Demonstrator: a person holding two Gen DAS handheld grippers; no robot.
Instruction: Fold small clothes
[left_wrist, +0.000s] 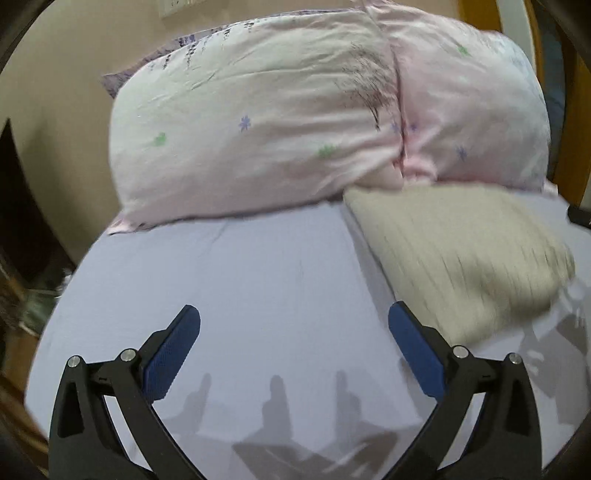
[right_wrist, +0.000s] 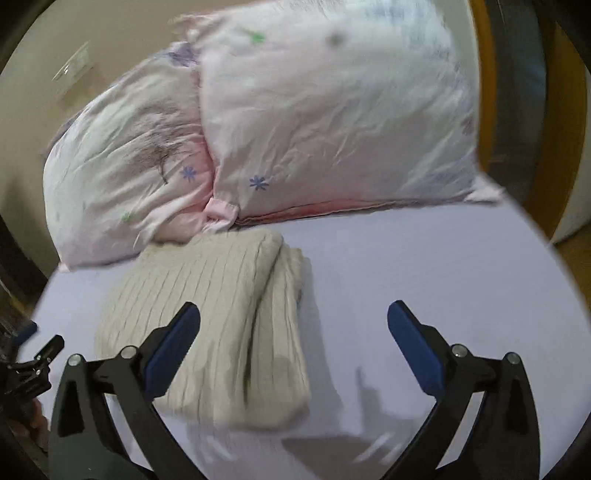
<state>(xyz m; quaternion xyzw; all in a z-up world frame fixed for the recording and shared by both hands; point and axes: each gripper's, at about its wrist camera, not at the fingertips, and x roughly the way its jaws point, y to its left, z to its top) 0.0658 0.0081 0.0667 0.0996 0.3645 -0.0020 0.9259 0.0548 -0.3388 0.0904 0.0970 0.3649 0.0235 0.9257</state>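
Observation:
A beige ribbed knit garment (right_wrist: 221, 317) lies folded in a compact bundle on the lavender bed sheet (right_wrist: 424, 266). In the left wrist view the garment (left_wrist: 454, 254) lies to the right, blurred. My left gripper (left_wrist: 293, 321) is open and empty above bare sheet, left of the garment. My right gripper (right_wrist: 293, 321) is open and empty; its left finger (right_wrist: 173, 343) is over the garment's near part, its right finger over bare sheet. The left gripper's tip (right_wrist: 33, 354) shows at the right wrist view's left edge.
Two pink floral pillows (left_wrist: 258, 125) (right_wrist: 332, 114) lie at the head of the bed, just behind the garment. A beige wall (left_wrist: 55, 74) is to the left. A wooden frame (right_wrist: 535, 129) stands at the right. The floor lies beyond the bed's edges.

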